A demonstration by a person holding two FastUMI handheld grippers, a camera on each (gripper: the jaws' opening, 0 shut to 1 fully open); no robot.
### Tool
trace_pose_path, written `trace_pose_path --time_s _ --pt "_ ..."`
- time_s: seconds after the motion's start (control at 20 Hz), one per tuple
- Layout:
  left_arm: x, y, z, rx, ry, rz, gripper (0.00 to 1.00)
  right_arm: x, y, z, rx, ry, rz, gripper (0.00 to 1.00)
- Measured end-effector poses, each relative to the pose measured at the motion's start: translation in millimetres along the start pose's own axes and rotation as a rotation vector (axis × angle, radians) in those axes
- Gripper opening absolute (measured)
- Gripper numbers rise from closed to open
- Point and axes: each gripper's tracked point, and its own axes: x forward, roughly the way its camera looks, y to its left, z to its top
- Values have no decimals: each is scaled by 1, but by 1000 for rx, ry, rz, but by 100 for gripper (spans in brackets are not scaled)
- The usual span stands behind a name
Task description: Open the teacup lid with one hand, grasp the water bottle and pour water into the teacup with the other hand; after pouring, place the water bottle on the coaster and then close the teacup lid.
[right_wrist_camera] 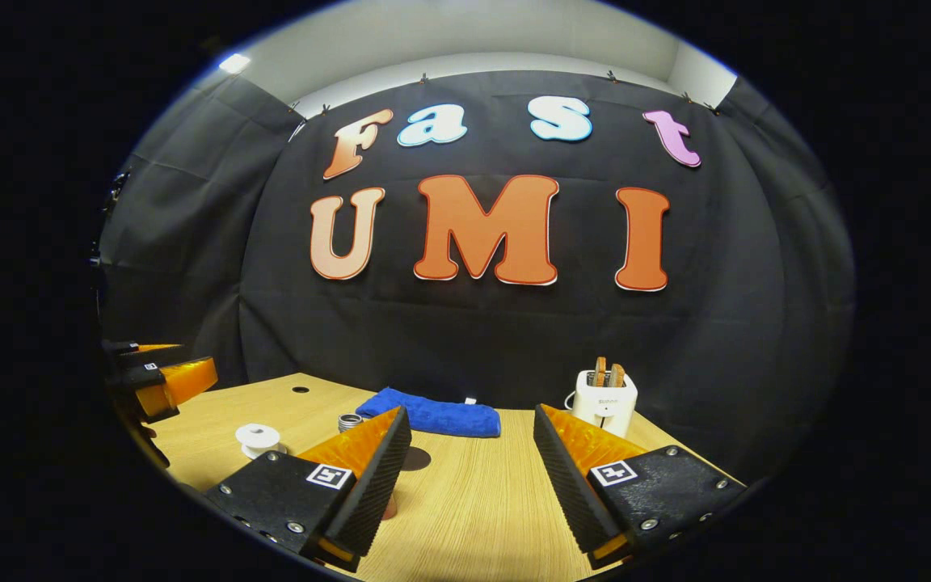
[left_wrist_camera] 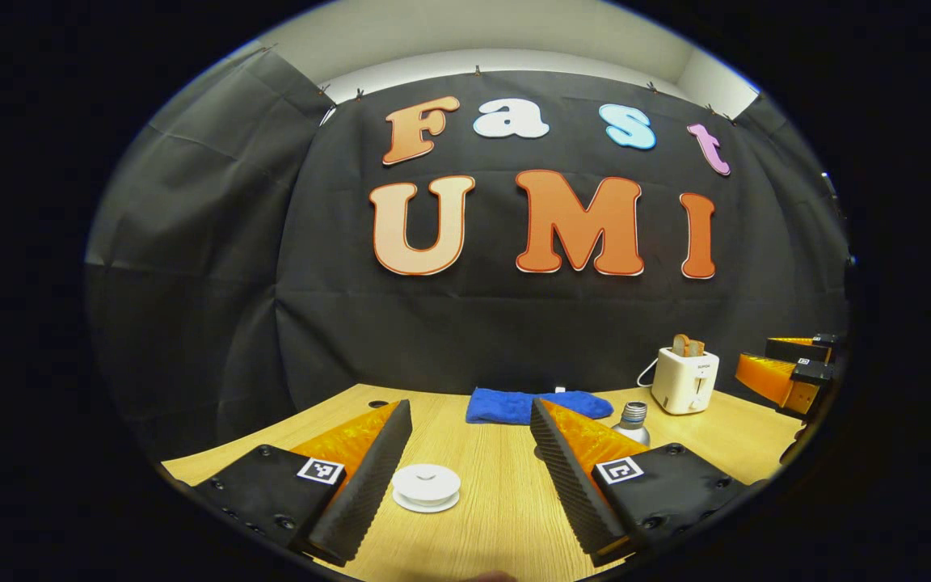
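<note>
A white lidded teacup (left_wrist_camera: 426,487) sits on the wooden table (left_wrist_camera: 490,517), low between the fingers of my left gripper (left_wrist_camera: 469,404), nearer its left finger. That gripper is open and holds nothing. The metal water bottle (left_wrist_camera: 634,419) stands uncapped just behind its right finger, mostly hidden. In the right gripper view my right gripper (right_wrist_camera: 470,410) is open and empty above the table. The teacup (right_wrist_camera: 259,439) lies to its far left, the bottle's neck (right_wrist_camera: 350,422) peeks over its left finger, and a dark round coaster (right_wrist_camera: 415,459) lies beside that finger.
A folded blue towel (left_wrist_camera: 534,404) lies at the back of the table, by the cloth wall. A white toaster (left_wrist_camera: 685,378) with bread in it stands at the back right. The right gripper (left_wrist_camera: 789,368) hovers at the right edge; the left gripper (right_wrist_camera: 158,376) shows at the left edge.
</note>
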Motion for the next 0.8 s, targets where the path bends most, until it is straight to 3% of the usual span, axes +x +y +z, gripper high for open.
trace_pose_path --time_s 0.7,0.8 --pt "-4 1 5 23 -31 12 100 -2 -5 -5 5 9 -9 92" --pt "-3 2 6 31 -31 16 97 -1 -3 -5 -3 8 -7 92"
